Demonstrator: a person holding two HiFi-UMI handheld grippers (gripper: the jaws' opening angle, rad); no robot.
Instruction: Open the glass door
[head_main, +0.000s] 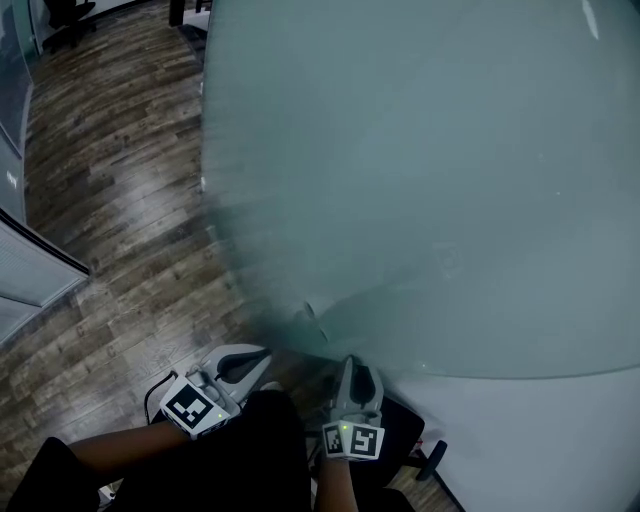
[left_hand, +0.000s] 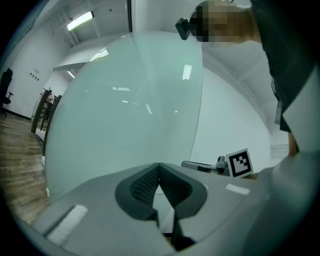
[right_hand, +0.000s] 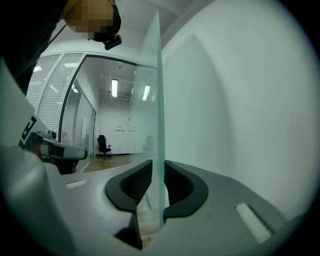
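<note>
Floor: dark brown wood-plank boards (head_main: 110, 200) were laid across the room, left of the door in the head view.
Door: a large frosted pale-green glass door (head_main: 420, 180) was stood above both grippers, with a plain white wall (head_main: 540, 440) beside it.
Left gripper: the grey left gripper (head_main: 243, 358) was held level before the pane's broad face; its black pads were brought together at the tips, with nothing clamped between them.
Right gripper: the grey right gripper (head_main: 356, 368) was set astride the door's free edge; its jaws were parted, with the glass between them and a gap left at one pad.
Right gripper view alone: the pane was shown edge-on, and a black office chair (right_hand: 102, 146), ceiling strip lights (right_hand: 114, 87) and white slatted blinds (right_hand: 50, 95) were shown beyond it.
Left gripper view alone: the other gripper's black-and-white marker cube (left_hand: 239, 163) was shown past the door's edge.
</note>
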